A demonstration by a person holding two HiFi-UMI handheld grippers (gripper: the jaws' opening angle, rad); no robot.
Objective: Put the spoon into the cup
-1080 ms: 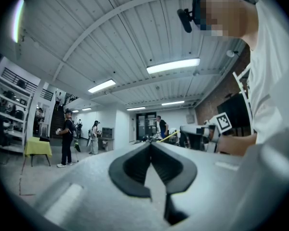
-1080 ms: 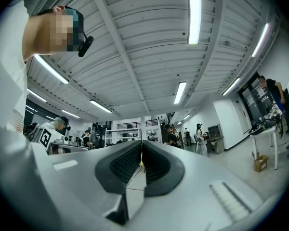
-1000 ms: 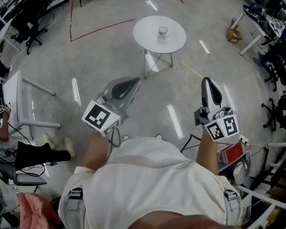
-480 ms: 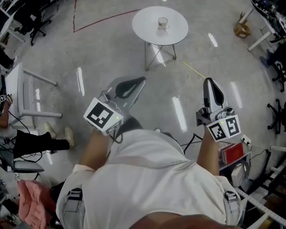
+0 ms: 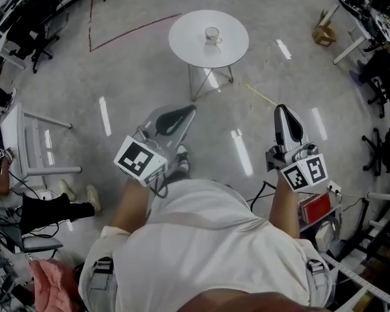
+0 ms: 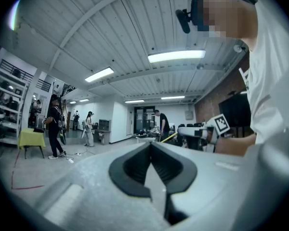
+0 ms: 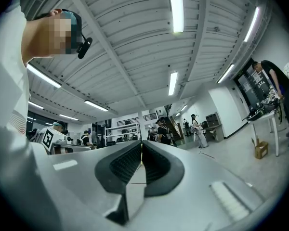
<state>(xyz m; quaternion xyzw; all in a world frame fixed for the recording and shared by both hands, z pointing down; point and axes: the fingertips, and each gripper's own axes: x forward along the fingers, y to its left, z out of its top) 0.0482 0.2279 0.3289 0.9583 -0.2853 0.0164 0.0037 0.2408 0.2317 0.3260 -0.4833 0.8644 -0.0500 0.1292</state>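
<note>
Cup stands about at the middle of a round white table, far ahead of the person at the top of the head view. The spoon cannot be made out there (too small to tell from the cup). Nothing else shows on the table top, which rests on thin metal legs on the grey floor.

The left gripper is held out in front of the person's body, well short of the table, with its tip angled toward the table's near edge. In the left gripper view its dark pads meet at the tip and nothing is caught between them. Its marker cube sits close to the person's forearm.

The right gripper is held out at the other side and points straight ahead, well apart from the left one and also far from the table. In the right gripper view its jaws are pressed together along their front edge, with nothing in them. Its marker cube faces up at the camera.

A red line runs across the floor to the left of the table, and a yellow strip lies near the table's right side. A white desk stands at the left edge of the head view, and beside it sits another person. A cardboard box sits on the floor at upper right.
</note>
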